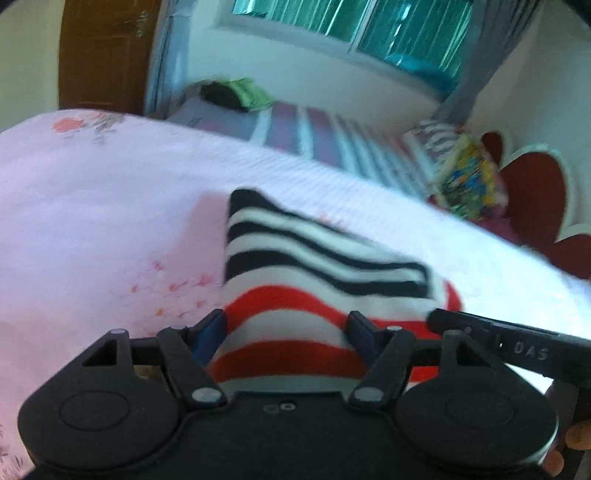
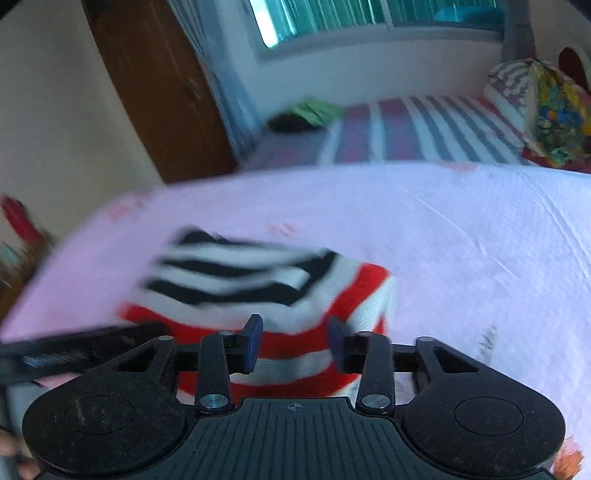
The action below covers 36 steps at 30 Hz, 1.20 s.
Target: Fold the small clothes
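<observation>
The left wrist view shows, nearest to the camera, the left gripper (image 1: 286, 332) with its jaws standing wide apart. The red-and-white end of the striped garment (image 1: 306, 280) lies between the blue pads (image 1: 210, 332), but the pads do not seem to press on it. In the right wrist view the right gripper (image 2: 293, 343) has its jaws narrower; the red stripes of the same garment (image 2: 258, 288) show between the pads, and whether the pads touch the cloth cannot be told because of the blur. Taking the garment as landmark, the two grippers are at its near edge, side by side, and the pink bedsheet (image 1: 92, 221) lies under it and all around it. The black-and-white part seems folded over the red part, on the far side.

The garment looks like a soft knit: light, limp, not fragile, and not slippery. It will probably sag when lifted, so the best places to hold are the two near corners or the folded edge, one gripper at each. Beyond the garment are a second bed with a striped cover (image 2: 424, 125) and a window (image 1: 351, 18).
</observation>
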Each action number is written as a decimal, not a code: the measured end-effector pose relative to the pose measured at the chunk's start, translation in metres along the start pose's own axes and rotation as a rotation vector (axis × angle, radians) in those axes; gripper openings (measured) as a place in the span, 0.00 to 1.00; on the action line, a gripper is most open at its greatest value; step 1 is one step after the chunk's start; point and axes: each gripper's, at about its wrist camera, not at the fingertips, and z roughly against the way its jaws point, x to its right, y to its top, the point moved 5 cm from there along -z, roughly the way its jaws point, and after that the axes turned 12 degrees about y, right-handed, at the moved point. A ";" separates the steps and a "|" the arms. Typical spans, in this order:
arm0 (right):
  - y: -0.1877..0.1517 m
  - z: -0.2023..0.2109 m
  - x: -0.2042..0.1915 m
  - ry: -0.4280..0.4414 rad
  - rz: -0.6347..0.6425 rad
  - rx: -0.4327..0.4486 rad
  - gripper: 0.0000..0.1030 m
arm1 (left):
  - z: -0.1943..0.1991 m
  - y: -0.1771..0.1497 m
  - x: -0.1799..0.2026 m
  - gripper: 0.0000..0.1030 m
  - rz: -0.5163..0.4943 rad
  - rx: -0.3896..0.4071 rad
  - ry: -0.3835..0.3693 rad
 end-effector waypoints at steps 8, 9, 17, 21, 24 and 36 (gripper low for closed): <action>-0.009 0.024 -0.011 0.023 0.032 0.036 0.27 | 0.025 -0.010 -0.012 0.67 0.033 0.006 -0.015; -0.012 0.035 -0.016 0.041 0.030 0.050 0.27 | 0.032 -0.013 -0.015 0.67 0.029 0.012 -0.018; -0.067 0.075 -0.049 0.026 0.057 0.015 0.27 | 0.075 -0.056 -0.006 0.72 -0.104 0.041 0.006; -0.079 0.068 -0.045 -0.025 0.040 0.017 0.27 | 0.062 -0.063 -0.006 0.75 -0.101 0.001 0.019; -0.078 0.082 -0.058 -0.017 0.035 0.037 0.27 | 0.070 -0.062 -0.008 0.73 -0.099 -0.002 0.030; -0.112 0.101 -0.061 -0.105 -0.044 0.024 0.27 | 0.085 -0.092 -0.004 0.74 -0.163 -0.023 0.060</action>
